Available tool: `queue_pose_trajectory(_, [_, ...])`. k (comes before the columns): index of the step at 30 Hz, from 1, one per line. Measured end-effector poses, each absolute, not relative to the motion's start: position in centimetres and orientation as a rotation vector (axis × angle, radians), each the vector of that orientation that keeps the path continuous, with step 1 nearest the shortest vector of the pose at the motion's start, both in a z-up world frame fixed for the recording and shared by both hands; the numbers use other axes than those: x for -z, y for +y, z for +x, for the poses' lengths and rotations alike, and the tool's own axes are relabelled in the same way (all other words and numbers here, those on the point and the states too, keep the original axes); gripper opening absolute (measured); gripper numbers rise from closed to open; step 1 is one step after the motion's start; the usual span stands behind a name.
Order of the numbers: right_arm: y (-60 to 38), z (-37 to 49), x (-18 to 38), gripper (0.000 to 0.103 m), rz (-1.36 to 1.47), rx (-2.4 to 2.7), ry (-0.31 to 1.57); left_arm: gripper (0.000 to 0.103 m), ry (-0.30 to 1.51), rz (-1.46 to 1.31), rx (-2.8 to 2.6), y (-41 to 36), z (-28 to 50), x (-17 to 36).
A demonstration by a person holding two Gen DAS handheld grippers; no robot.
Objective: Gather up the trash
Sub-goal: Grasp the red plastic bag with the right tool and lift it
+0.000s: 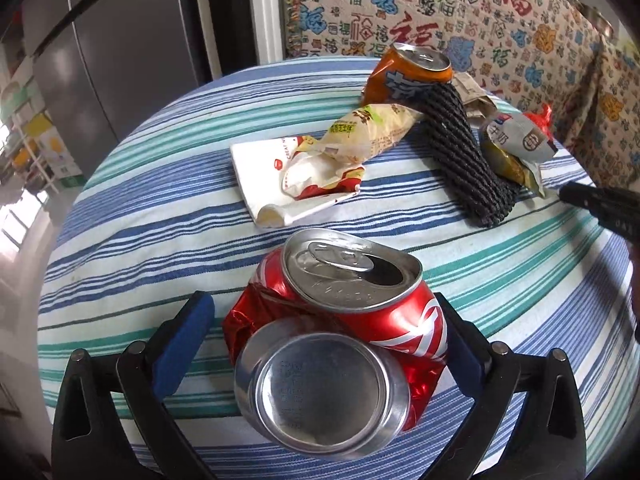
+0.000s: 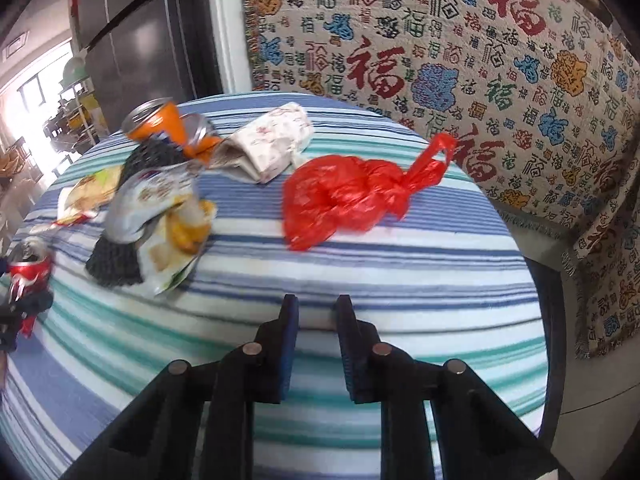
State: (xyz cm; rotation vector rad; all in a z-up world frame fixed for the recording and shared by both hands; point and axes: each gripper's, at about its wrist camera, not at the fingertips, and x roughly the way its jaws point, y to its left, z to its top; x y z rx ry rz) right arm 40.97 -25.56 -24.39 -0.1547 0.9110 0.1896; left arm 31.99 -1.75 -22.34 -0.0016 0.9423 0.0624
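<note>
My left gripper (image 1: 324, 316) holds a crushed red cola can (image 1: 340, 320) between its blue pads, above the striped table (image 1: 120, 248); the can also shows at the far left of the right wrist view (image 2: 30, 270). Beyond lie a white wrapper (image 1: 304, 176), a yellow-green snack bag (image 1: 372, 130), a black foam net (image 1: 460, 152), a crushed orange can (image 1: 408, 76) and a silver snack bag (image 1: 516, 144). My right gripper (image 2: 318, 308) is nearly shut and empty, over the table near a red plastic bag (image 2: 344, 196) and a folded paper wrapper (image 2: 272, 140).
A sofa with a patterned throw (image 2: 460, 60) stands behind and to the right of the table. A grey fridge (image 1: 120, 52) stands at the back left. The right gripper's tip shows at the right edge of the left wrist view (image 1: 600, 204).
</note>
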Motion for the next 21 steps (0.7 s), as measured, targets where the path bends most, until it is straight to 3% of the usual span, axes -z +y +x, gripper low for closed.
queue_pose_trajectory(1, [-25.2, 40.1, 24.3, 0.02, -0.165, -0.186, 0.908, 0.103, 0.943, -0.002, -0.063, -1.7, 32.0, 22.3])
queue_pose_trajectory(2, [-25.0, 39.5, 24.3, 0.027, -0.161, -0.174, 0.907, 0.103, 0.943, -0.001, -0.064, -1.7, 32.1, 22.3])
queue_pose_trajectory(3, [-25.2, 39.3, 24.3, 0.05, -0.134, -0.156, 0.913, 0.103, 0.943, -0.001, -0.064, -1.7, 32.0, 22.3])
queue_pose_trajectory(5, [-26.2, 39.7, 23.8, 0.075, -0.031, -0.112, 0.899, 0.103, 0.943, -0.002, -0.064, -1.7, 32.0, 22.3])
queue_pose_trajectory(16, [-24.7, 48.7, 23.2, 0.074, 0.135, 0.099, 0.893, 0.103, 0.943, -0.003, -0.065, -1.7, 32.1, 22.3])
queue_pose_trajectory(18, [-24.9, 49.1, 24.0, 0.042, 0.123, 0.131, 0.934, 0.103, 0.943, -0.003, -0.065, -1.7, 32.0, 22.3])
queue_pose_trajectory(21, [-25.6, 47.6, 23.8, 0.038, 0.108, 0.083, 0.914, 0.103, 0.943, -0.004, -0.065, -1.7, 32.1, 22.3])
